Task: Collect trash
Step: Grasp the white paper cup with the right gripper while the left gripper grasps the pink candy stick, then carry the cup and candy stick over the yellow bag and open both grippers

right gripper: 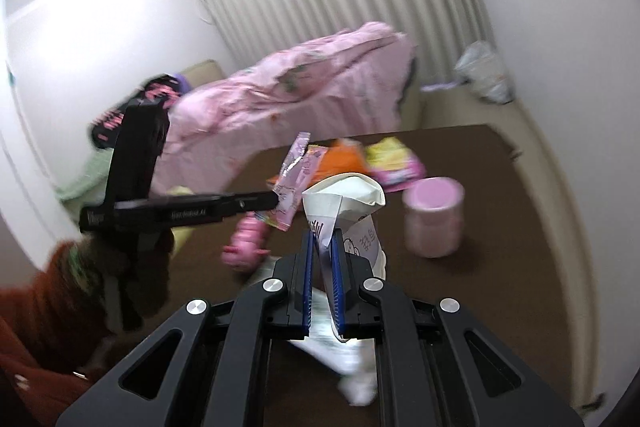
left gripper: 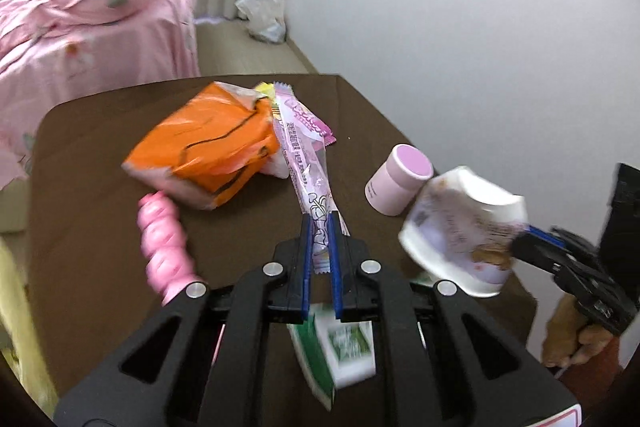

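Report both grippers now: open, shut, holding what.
Left gripper: shut on the pink wrapper.
Right gripper: shut on the crushed white paper cup.

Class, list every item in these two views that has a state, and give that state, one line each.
Left claw: shut on the pink wrapper.
Pink wrapper: gripped at one end, lifted.
Right claw: shut on the white paper cup.
White paper cup: crumpled, held off the table.
Pink jar: upright, lid on.
Orange bag: lying crumpled on the table.
Green carton: lying on the table.
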